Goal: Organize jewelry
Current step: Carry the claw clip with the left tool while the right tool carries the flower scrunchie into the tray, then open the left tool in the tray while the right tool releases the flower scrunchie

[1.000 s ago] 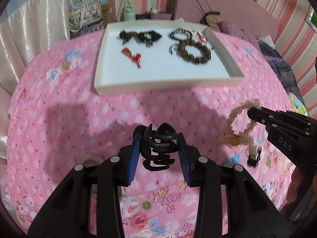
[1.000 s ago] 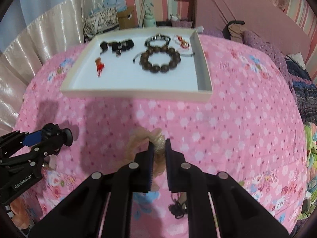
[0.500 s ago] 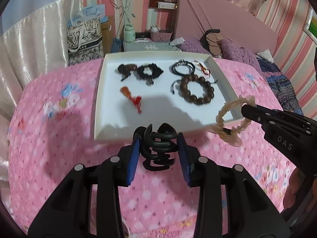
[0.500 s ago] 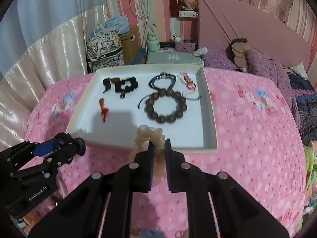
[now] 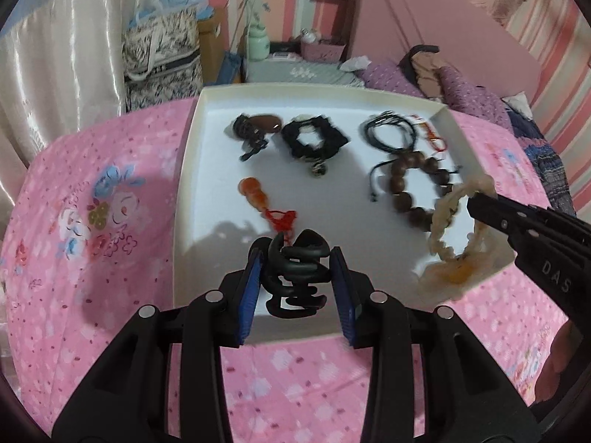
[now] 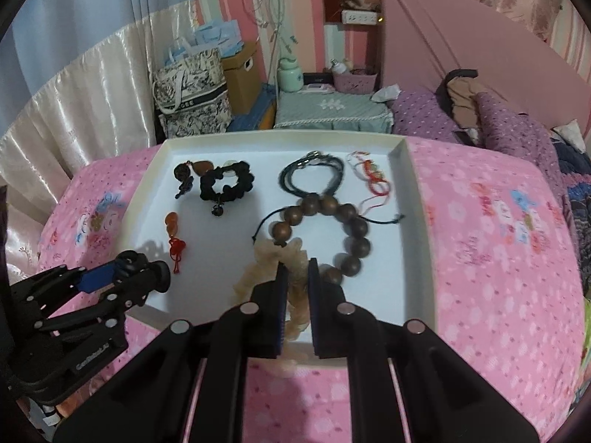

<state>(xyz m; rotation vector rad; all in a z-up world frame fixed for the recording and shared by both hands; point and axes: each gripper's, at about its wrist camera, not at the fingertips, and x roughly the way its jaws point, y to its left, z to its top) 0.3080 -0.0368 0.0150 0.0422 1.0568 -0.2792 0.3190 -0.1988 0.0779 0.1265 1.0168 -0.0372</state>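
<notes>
Left tool point(image 5: 295, 277) clamping black hair claw point(image 5: 295, 277), right tool point(image 6: 295, 277) pinching cream scrunchie point(image 6: 266, 269), both angled downward over tray point(image 5: 184, 199)

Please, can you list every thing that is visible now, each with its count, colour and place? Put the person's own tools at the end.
tray: 1, white, on the pink bedspread
bedspread: 1, pink floral, under the tray
wooden bead bracelet: 1, brown, right part of the tray
cord bracelet: 1, dark, far right part of the tray
red string bracelet: 1, red, far right corner of the tray
black scrunchie: 1, black, far left part of the tray
brown pendant: 1, brown on a dark cord, far left corner
gourd charm: 1, orange with a red knot, left part
hair clip: 1, black, held in the left claw
cream scrunchie: 1, cream, held in the right claw
left claw: 1, black with blue pads, over the tray's near edge
right claw: 1, black, over the tray's near right part
</notes>
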